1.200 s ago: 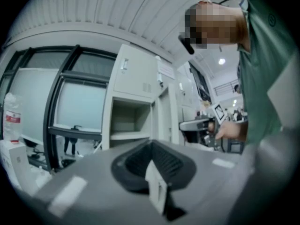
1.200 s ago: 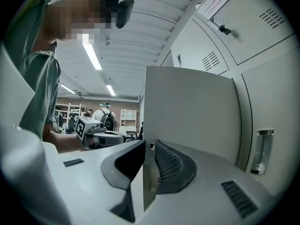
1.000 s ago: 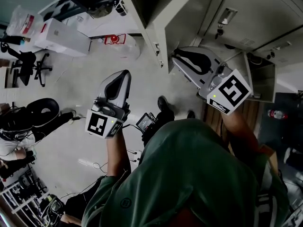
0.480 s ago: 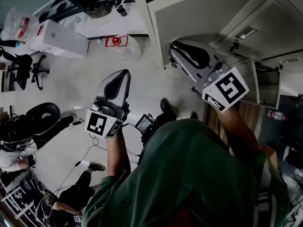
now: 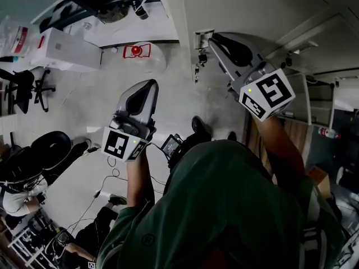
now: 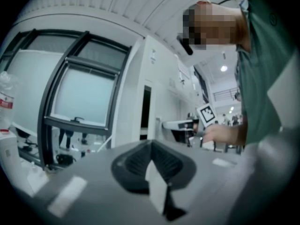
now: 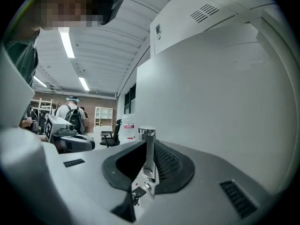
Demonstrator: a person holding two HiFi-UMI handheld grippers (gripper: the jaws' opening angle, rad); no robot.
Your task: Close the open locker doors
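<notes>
A grey locker door (image 5: pixel 235 10) fills the top right of the head view, swung out from the lockers. My right gripper (image 5: pixel 207 38) reaches level to its free edge and is shut on it. In the right gripper view the edge's metal latch (image 7: pixel 146 133), with a small key (image 7: pixel 137 192) hanging below it, stands between the pads of the right gripper (image 7: pixel 146 145), and the door's face (image 7: pixel 220 102) spreads to the right. My left gripper (image 5: pixel 148 86) hangs over the floor, left of the door, shut and holding nothing; the left gripper view shows its jaws (image 6: pixel 151 146) pressed together.
More lockers with open doors (image 5: pixel 314 94) stand at the right. On the floor to the left are white boxes (image 5: pixel 61 49), a red-labelled bag (image 5: pixel 136 50), office chairs (image 5: pixel 25 86) and cables (image 5: pixel 106 178). A person with a backpack (image 7: pixel 70 111) stands far off.
The right gripper has moved up and left in the head view, and the door's edge has swung along with it. The left gripper has shifted only slightly.
</notes>
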